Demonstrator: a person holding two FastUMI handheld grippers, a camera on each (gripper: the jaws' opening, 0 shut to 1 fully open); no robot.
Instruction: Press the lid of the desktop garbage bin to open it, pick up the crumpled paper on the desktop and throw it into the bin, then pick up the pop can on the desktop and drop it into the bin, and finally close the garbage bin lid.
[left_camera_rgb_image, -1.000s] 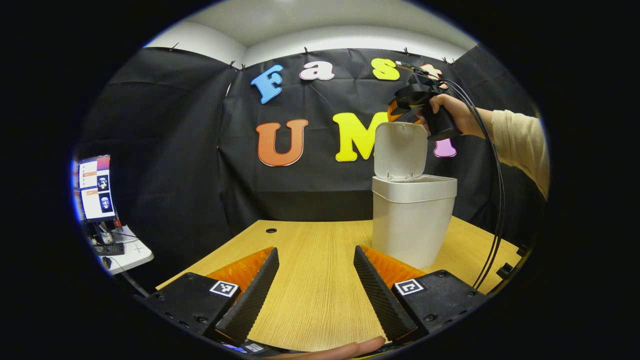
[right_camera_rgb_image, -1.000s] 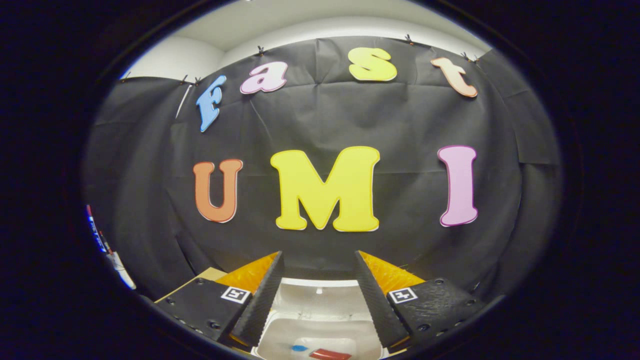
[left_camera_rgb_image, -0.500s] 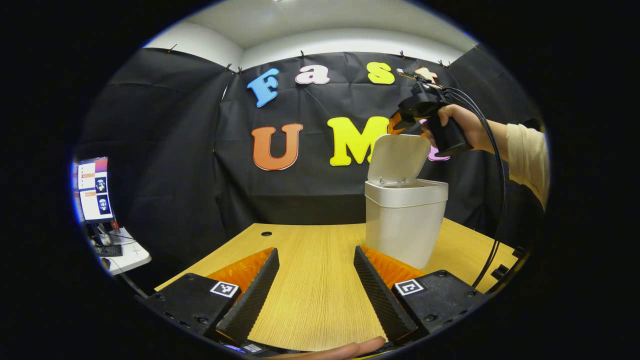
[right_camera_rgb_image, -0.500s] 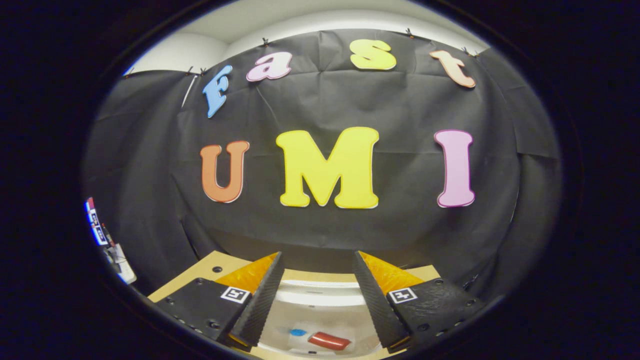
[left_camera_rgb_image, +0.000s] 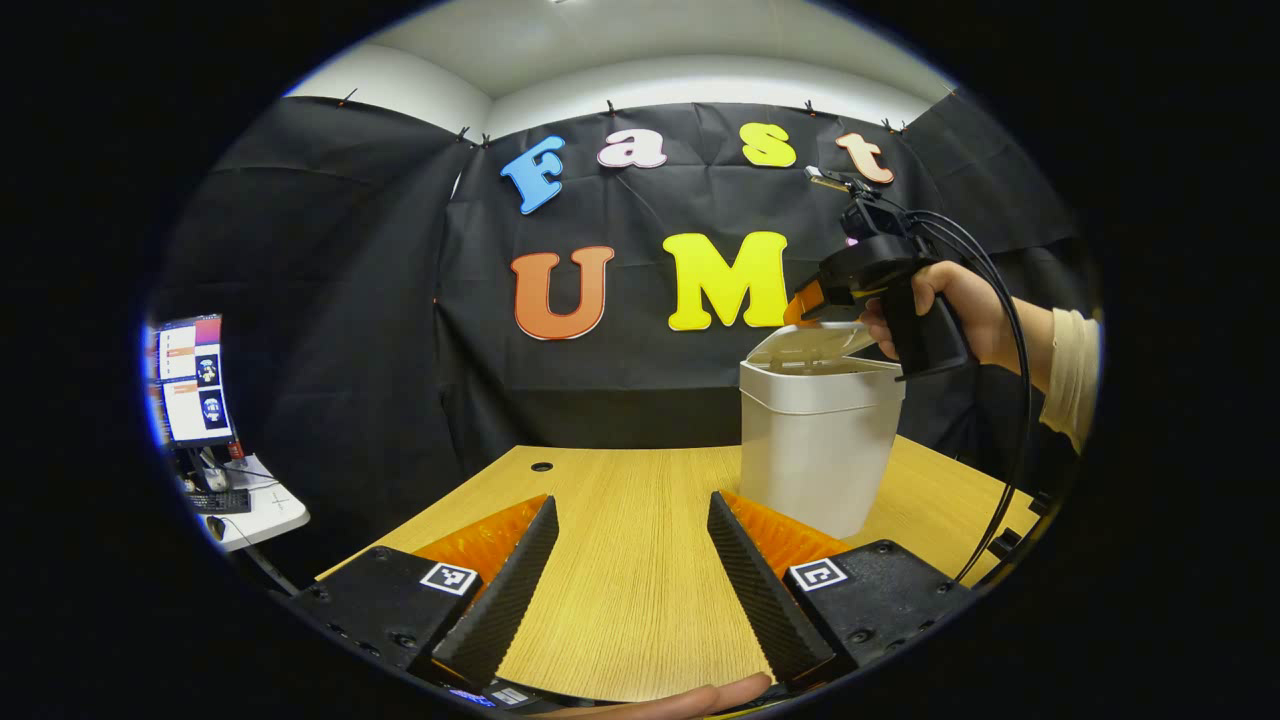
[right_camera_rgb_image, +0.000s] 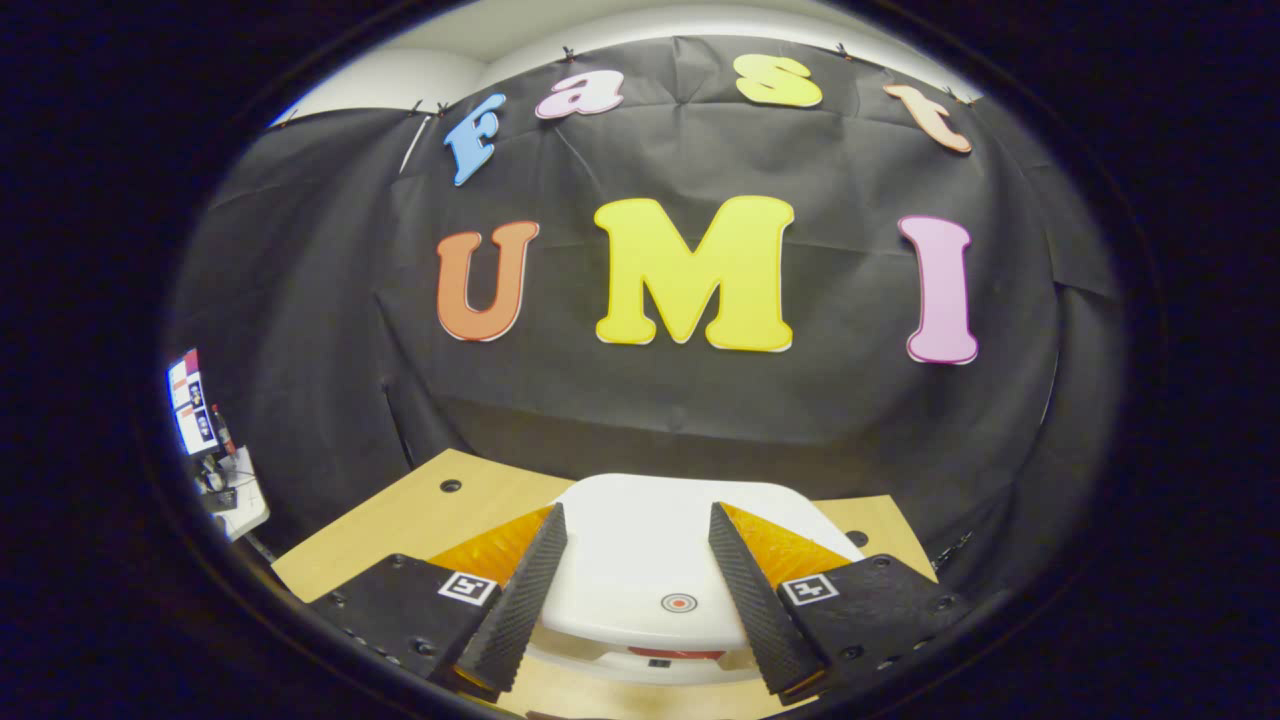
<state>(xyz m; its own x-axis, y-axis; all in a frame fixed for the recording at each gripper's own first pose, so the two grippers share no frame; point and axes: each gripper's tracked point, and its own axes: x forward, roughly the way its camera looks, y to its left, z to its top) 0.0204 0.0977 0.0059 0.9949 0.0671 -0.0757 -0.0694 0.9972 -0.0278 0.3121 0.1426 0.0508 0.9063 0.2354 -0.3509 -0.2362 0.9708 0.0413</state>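
The white bin (left_camera_rgb_image: 812, 455) stands on the wooden table (left_camera_rgb_image: 620, 520), right of centre in the left gripper view. Its lid (left_camera_rgb_image: 808, 343) is tipped down, almost flat on the rim. A person's hand holds my right gripper (left_camera_rgb_image: 812, 303) just above the lid's top. In the right gripper view the lid (right_camera_rgb_image: 640, 545) with its red dot lies under my open right gripper (right_camera_rgb_image: 635, 590), the fingers apart over it. A narrow gap under the lid's near edge shows a red strip (right_camera_rgb_image: 690, 653). My left gripper (left_camera_rgb_image: 635, 590) hovers open over bare table, short of the bin.
A monitor (left_camera_rgb_image: 190, 378) and a small white side table (left_camera_rgb_image: 255, 505) stand off the desk's left edge. Black cables (left_camera_rgb_image: 1010, 420) hang from the right gripper past the bin. A cable hole (left_camera_rgb_image: 542, 465) marks the table's far left.
The lid has swung down from upright to almost flat, with the right gripper descending onto it. The bin's inside has gone out of sight. The left gripper has barely moved.
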